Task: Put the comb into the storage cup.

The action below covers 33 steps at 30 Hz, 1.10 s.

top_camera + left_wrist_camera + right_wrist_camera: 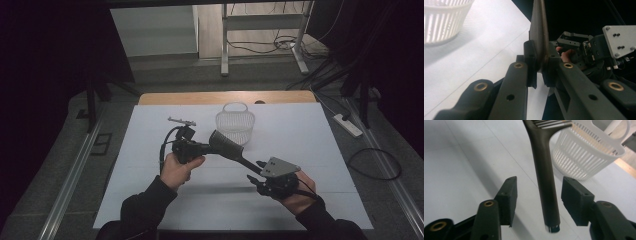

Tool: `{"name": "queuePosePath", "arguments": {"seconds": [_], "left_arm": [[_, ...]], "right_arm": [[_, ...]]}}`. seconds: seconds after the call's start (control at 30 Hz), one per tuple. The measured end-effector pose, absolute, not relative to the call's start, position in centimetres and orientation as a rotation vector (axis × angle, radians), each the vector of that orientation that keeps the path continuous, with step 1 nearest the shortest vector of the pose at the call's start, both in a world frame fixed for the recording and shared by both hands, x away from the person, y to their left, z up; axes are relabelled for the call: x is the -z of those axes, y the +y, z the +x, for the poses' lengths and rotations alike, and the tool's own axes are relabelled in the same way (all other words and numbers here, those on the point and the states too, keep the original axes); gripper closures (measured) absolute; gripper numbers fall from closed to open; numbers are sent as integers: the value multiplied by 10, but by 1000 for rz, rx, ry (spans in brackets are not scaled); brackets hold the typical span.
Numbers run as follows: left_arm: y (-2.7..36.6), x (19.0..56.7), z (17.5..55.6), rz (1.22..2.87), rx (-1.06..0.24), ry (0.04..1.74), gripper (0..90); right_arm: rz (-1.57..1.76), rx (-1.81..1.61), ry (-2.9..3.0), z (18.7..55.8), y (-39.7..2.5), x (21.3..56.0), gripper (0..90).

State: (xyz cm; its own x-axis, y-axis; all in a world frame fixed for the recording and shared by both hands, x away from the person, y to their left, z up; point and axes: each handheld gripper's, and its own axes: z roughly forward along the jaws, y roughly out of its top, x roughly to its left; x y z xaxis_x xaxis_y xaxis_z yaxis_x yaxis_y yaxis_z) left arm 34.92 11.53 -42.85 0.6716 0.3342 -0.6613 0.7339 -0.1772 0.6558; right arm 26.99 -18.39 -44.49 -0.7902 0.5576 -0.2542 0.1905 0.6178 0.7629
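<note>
A black hairbrush [227, 145] hangs above the white table, head at the left and handle slanting down to the right. My left gripper [209, 147] is shut on the brush's head; in the left gripper view the pads [531, 65] squeeze the flat head [539, 32] edge-on. My right gripper [255, 171] is at the handle's end and stands open. In the right gripper view the handle [546, 182] runs between the two jaws of my right gripper [539, 197], with a gap on each side. My left gripper [539, 67] has the right gripper [584, 47] farther off behind it.
A white slatted basket [235, 125] stands just behind the brush, near the table's far middle, and shows as the basket [586, 157] beyond the handle and the basket [441, 22] at upper left. A small grey metal piece [181, 121] lies at far left. White sheet [310, 140] covers the table.
</note>
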Motion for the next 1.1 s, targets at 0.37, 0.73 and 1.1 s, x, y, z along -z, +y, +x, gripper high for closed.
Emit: {"name": "queuePosePath", "arguments": {"seconds": [0.37, 0.73, 1.1], "left_arm": [[121, 423, 347, 1801, 349, 864, 828], [124, 416, 344, 1830, 260, 860, 828], [131, 408, 344, 1835, 191, 866, 828]], "right_arm": [[706, -1063, 2399, 276, -193, 444, 267], [817, -1073, 2461, 282, -199, 446, 124], [854, -1003, 2517, 285, -205, 453, 27]]}}
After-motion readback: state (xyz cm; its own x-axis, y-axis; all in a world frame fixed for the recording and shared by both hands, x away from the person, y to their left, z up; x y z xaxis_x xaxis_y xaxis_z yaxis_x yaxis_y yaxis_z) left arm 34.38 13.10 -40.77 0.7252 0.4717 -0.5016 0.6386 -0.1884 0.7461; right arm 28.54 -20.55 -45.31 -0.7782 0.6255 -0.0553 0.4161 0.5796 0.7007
